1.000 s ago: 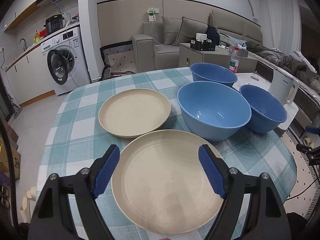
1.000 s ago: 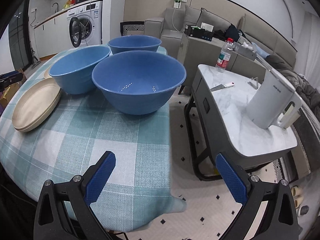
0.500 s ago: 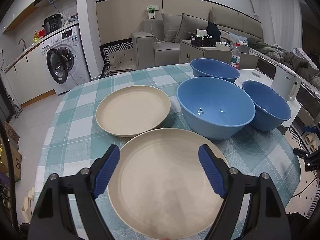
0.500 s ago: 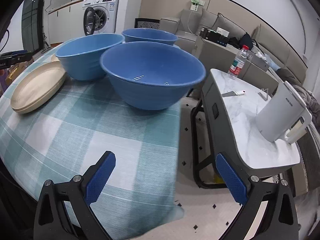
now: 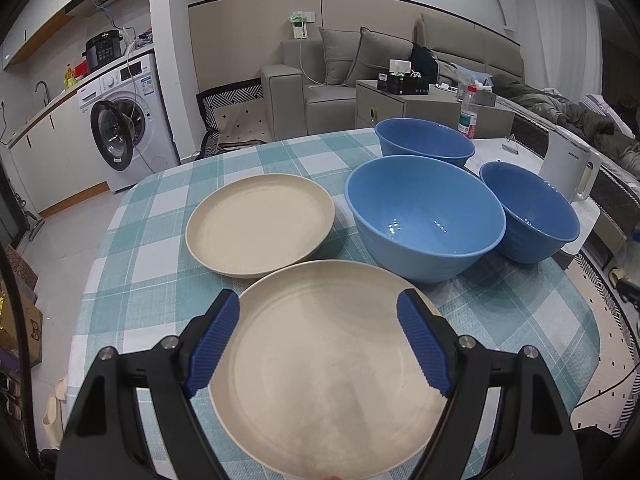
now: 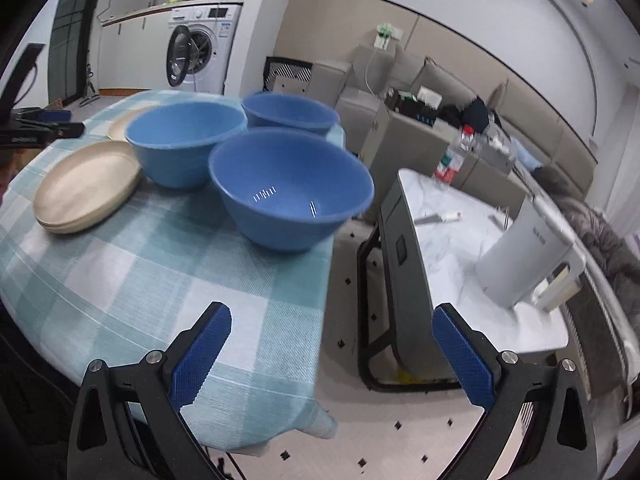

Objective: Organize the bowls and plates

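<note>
A round table (image 5: 132, 216) under a teal-and-white checked cloth holds two shallow cream plates and three blue plastic bowls. Over the last second nothing on the table has shifted; what has changed is the right-hand view, which has tilted and swung so that the bowls now sit higher and further left, with some motion blur. I take that as the right hand lifting and rolling toward the bowls, so the sorting looks barely begun: no plate is stacked on the other and no bowl is nested yet.

The left gripper (image 5: 318, 340) has stayed put, angled down over the nearer cream plate (image 5: 320, 380). Its two blue ridged fingers (image 5: 214, 338) stand wide apart above the plate's far half, one over each side; they do not appear to press on it, so it holds nothing. The second cream plate (image 5: 260, 224) lies just beyond, their rims almost meeting.

To the right of the plates, the largest blue bowl (image 5: 424, 224) sits in the middle, a smaller blue bowl (image 5: 530, 216) just beside it at the table's edge, and a third blue bowl (image 5: 424, 144) behind them.

The right gripper (image 6: 330, 350) also points downward, short of that edge bowl, hanging over the table's corner and the floor. Its jaws are spread wide and empty. A white electric kettle (image 6: 524, 264) stands on a marble-topped side table to the right.
</note>
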Demonstrator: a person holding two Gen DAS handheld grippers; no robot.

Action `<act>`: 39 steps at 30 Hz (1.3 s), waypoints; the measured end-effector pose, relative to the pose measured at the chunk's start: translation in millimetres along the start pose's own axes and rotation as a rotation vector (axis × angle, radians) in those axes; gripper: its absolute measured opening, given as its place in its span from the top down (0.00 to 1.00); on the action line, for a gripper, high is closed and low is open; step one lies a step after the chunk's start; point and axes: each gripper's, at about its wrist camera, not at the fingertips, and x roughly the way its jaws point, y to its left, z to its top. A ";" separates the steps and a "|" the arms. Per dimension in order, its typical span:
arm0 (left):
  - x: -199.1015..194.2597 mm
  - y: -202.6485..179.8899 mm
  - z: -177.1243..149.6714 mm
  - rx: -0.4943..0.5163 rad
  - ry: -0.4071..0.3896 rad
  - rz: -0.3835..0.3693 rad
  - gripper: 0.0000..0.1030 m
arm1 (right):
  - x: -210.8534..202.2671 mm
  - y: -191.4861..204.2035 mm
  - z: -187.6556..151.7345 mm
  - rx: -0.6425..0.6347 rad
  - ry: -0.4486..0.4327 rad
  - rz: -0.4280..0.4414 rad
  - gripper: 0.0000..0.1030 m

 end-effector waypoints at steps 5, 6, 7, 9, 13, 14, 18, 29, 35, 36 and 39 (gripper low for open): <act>-0.9 8.9 1.0 -0.017 -0.005 0.000 0.21 | -30.2 20.2 33.0 -0.053 -0.070 0.028 0.01; -1.7 11.4 1.2 -0.022 -0.008 0.001 0.21 | -33.8 25.2 39.9 -0.067 -0.080 0.036 0.01; -2.4 14.0 1.3 -0.027 -0.011 0.000 0.21 | -36.8 30.2 46.2 -0.080 -0.087 0.041 0.01; -4.1 18.3 1.8 -0.035 -0.016 0.001 0.21 | -41.9 40.7 60.2 -0.104 -0.101 0.049 0.01; -7.4 27.5 2.8 -0.049 -0.025 0.004 0.21 | -45.9 61.2 88.8 -0.146 -0.119 0.074 0.01; -8.5 30.0 3.1 -0.051 -0.028 0.006 0.21 | -46.3 66.4 95.9 -0.159 -0.122 0.077 0.01; -11.2 41.4 4.9 -0.064 -0.037 0.009 0.21 | -50.1 86.2 123.7 -0.207 -0.137 0.094 0.01; -8.5 75.9 18.2 -0.105 -0.043 0.032 0.21 | -41.4 124.9 199.0 -0.240 -0.164 0.194 0.01; -1.3 92.7 24.5 -0.132 -0.024 0.026 0.21 | -27.3 149.2 229.6 -0.267 -0.159 0.240 0.01; -0.1 94.3 25.9 -0.133 -0.022 0.029 0.21 | -25.2 153.3 234.8 -0.271 -0.159 0.246 0.01; 4.3 99.7 30.5 -0.137 -0.018 0.033 0.21 | -17.9 164.0 252.3 -0.288 -0.154 0.258 0.01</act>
